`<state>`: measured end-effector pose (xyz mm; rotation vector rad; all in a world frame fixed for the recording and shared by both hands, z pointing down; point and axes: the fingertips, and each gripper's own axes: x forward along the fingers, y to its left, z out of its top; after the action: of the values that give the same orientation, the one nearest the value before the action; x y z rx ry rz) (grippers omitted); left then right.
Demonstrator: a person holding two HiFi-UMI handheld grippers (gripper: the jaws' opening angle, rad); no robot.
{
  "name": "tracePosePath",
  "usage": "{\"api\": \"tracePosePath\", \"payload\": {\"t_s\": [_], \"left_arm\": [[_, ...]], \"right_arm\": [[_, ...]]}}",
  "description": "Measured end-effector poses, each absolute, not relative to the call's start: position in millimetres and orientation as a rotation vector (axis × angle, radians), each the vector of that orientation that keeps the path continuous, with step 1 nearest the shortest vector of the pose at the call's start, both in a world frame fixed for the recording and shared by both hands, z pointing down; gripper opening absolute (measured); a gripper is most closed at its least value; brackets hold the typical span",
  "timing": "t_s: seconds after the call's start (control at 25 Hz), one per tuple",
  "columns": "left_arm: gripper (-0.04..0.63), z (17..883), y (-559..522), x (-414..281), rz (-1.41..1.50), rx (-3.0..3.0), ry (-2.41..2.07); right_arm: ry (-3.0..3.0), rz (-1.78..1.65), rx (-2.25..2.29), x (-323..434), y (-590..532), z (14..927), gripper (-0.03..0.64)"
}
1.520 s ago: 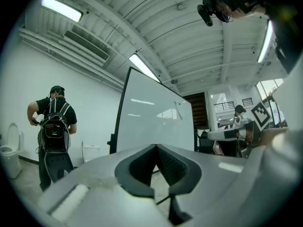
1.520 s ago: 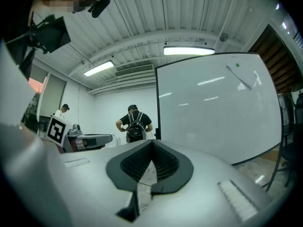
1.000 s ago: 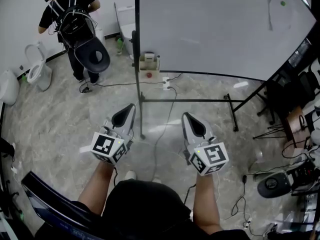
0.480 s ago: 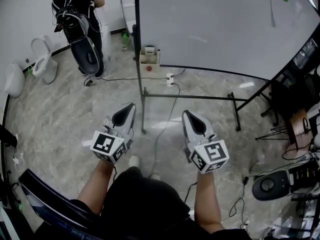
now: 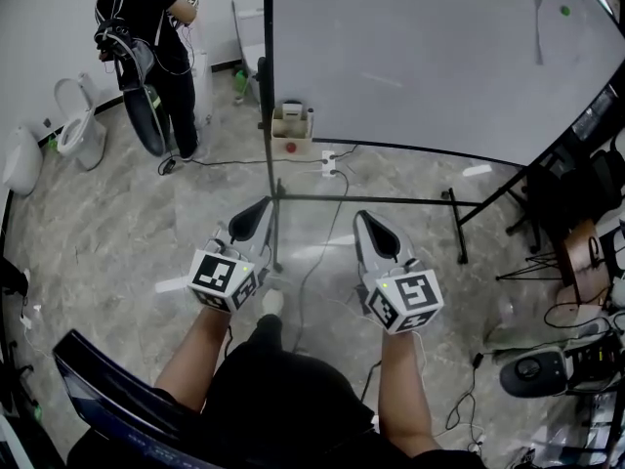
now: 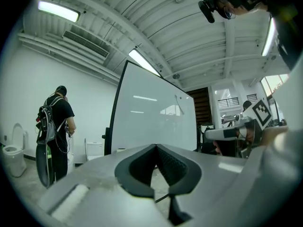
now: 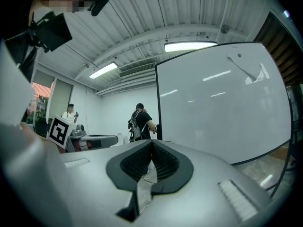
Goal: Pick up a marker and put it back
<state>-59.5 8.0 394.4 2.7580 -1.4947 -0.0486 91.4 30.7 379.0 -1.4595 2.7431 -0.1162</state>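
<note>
Both tools are carried level and side by side in front of the whiteboard [image 5: 410,57], which stands on a dark frame on the marble-look floor [image 5: 117,233]. The left hand-held gripper [image 5: 258,211] has its jaws pressed together on nothing, and the right hand-held gripper [image 5: 367,223] is likewise closed and empty. Each gripper view shows dark pads meeting, with only the room beyond them. Held this way, they look parked for the walk up to the board, not readied for a grasp.

No marker can be made out in any view. A green dot [image 5: 564,11] near the whiteboard's upper right corner is too small to identify. The pick-up has probably not begun, and the jaws would need to spread first.

The only container is a small open-topped box [image 5: 292,125] on the floor at the foot of the whiteboard's left post. Its contents are too small to tell. A red spot shows on or just before its front. Left of the whiteboard, a person [image 5: 146,27] with a backpack faces away.
</note>
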Motion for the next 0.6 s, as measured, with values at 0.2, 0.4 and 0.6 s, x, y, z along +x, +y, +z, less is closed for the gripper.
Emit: {"api": "tracePosePath", "payload": {"t_s": [0.2, 0.4, 0.6], "left_arm": [[0.002, 398, -44, -62, -0.056, 2.77, -1.435], [0.003, 402, -99, -61, -0.012, 2.813, -1.359], [0.003, 400, -143, -59, -0.008, 2.851, -1.293]], "right_arm": [[2.72, -0.138, -1.478, 79, -17, 377, 0.009], [2.714, -0.137, -1.507, 61, -70, 374, 0.009], [2.69, -0.136, -1.556, 53, -110, 372, 0.009]]}}
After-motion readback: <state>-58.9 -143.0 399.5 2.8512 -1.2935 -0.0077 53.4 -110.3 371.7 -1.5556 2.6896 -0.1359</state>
